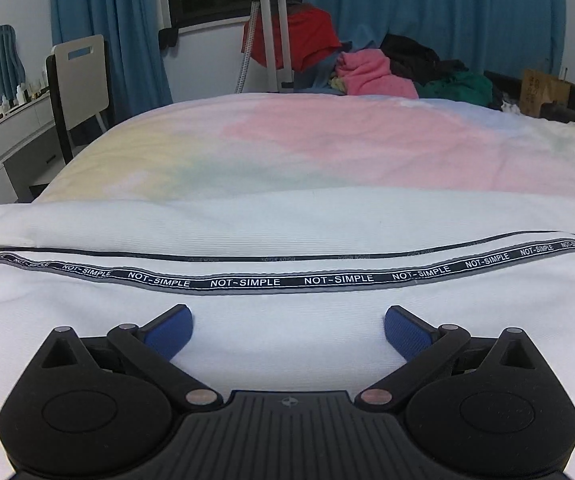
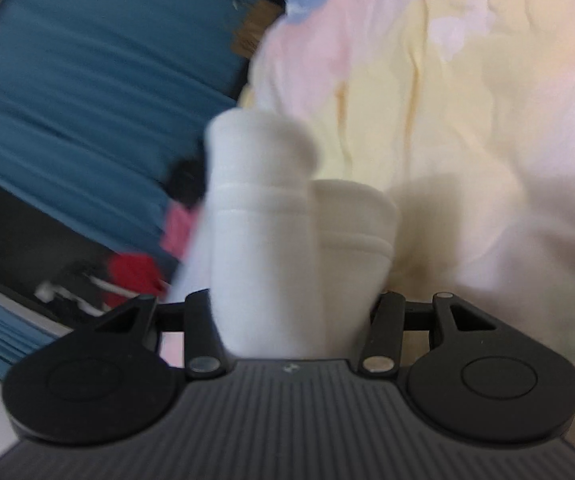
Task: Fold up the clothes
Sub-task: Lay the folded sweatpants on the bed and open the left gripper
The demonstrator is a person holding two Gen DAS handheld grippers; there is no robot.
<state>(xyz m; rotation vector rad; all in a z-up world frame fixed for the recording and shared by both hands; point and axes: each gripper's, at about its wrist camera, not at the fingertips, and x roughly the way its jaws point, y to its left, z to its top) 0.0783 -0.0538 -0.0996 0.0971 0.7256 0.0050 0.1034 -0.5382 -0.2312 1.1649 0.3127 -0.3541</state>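
A white ribbed garment (image 1: 287, 232) lies flat across the near part of the bed, crossed by a black tape printed NOT-SIMPLE (image 1: 247, 281). My left gripper (image 1: 288, 330) hovers low over it, open, blue pads (image 1: 169, 332) spread wide with only white cloth beneath. In the blurred right wrist view, my right gripper (image 2: 291, 312) is shut on a bunched white fold of the garment (image 2: 263, 216), which stands up between the fingers and hides the fingertips. A hemmed end shows at the top of that fold.
The bed carries a pastel pink, yellow and blue sheet (image 1: 327, 140). At its far side lie a heap of clothes (image 1: 379, 72), a tripod (image 1: 271, 40) and blue curtains (image 1: 107, 32). A chair (image 1: 75, 84) and white desk (image 1: 3, 136) stand at left.
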